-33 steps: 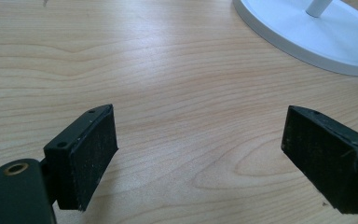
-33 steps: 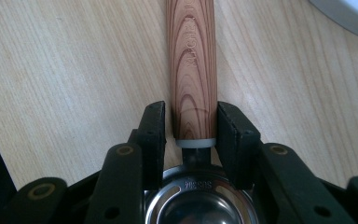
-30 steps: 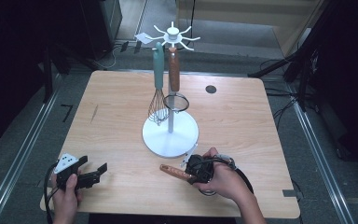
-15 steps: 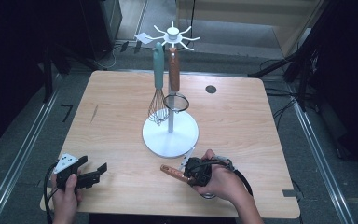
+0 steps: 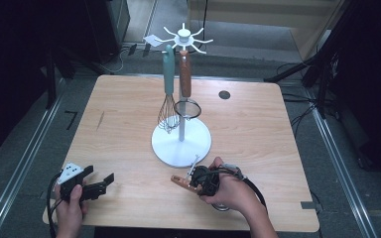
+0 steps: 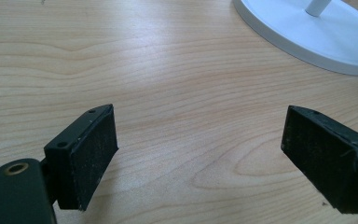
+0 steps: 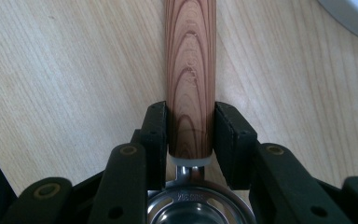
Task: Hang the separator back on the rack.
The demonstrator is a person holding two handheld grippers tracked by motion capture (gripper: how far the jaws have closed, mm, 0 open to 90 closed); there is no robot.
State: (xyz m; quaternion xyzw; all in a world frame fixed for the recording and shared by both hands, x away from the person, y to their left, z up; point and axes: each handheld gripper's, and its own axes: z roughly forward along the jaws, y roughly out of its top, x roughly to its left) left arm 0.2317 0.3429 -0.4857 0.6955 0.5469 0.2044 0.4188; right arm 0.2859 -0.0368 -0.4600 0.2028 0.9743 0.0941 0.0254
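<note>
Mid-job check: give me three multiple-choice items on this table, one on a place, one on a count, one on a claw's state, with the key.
1. Where does the wooden-handled utensil lie?
A. On the table in front of the stand's base
B. Hung on the stand
C. Beside the left claw

2. How many utensils hang on the white stand?
A. One
B. Two
C. Four

3. How does the left claw stand?
A. Shut on a whisk
B. Open over bare table
C. Shut on the stand

Key:
1 A, the high view shows it flat on the table near the base, between the right claw pads.
2 B, the teal-handled whisk and the brown-handled strainer hang there.
3 B, its pads stand wide apart with only wood between.
</note>
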